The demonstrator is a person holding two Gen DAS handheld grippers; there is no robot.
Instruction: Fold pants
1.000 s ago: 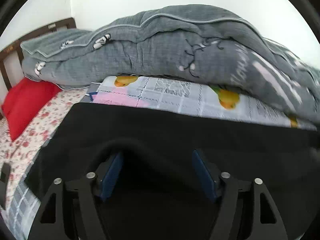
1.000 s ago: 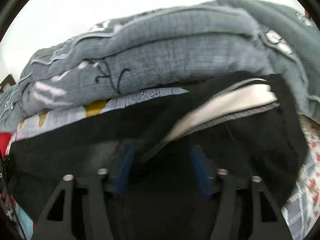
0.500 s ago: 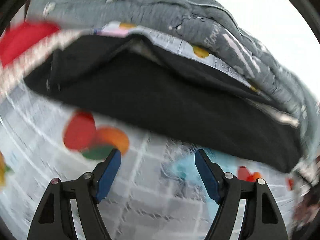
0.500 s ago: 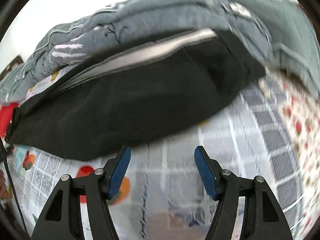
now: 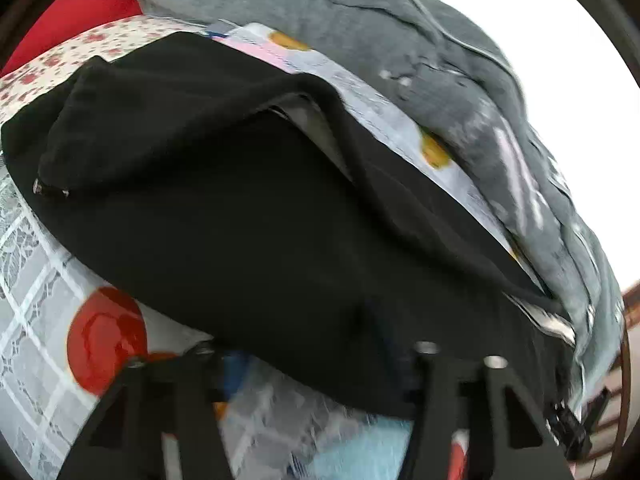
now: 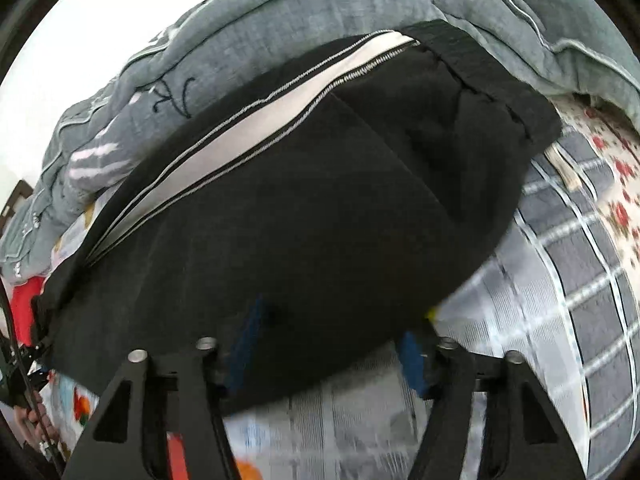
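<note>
Two grippers: left gripper [image 5: 316, 364] and right gripper [image 6: 328, 354], both spread wide, gripping nothing
Pants: black pants [image 6: 304, 216] lie folded lengthwise on the patterned bedsheet [image 6: 560, 288], against the grey quilt [image 6: 320, 20]
Axis: long side runs across both tools; near edge drapes between each pair of fingers, seemingly
Waistband: toward the right gripper

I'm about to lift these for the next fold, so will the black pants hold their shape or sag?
The pants will probably sag: the cloth already lies in soft creases and follows the bed. They look fairly thick, perhaps fleece, so likely not slippery. The layers may slide apart unless both claws grip the edge.
</note>
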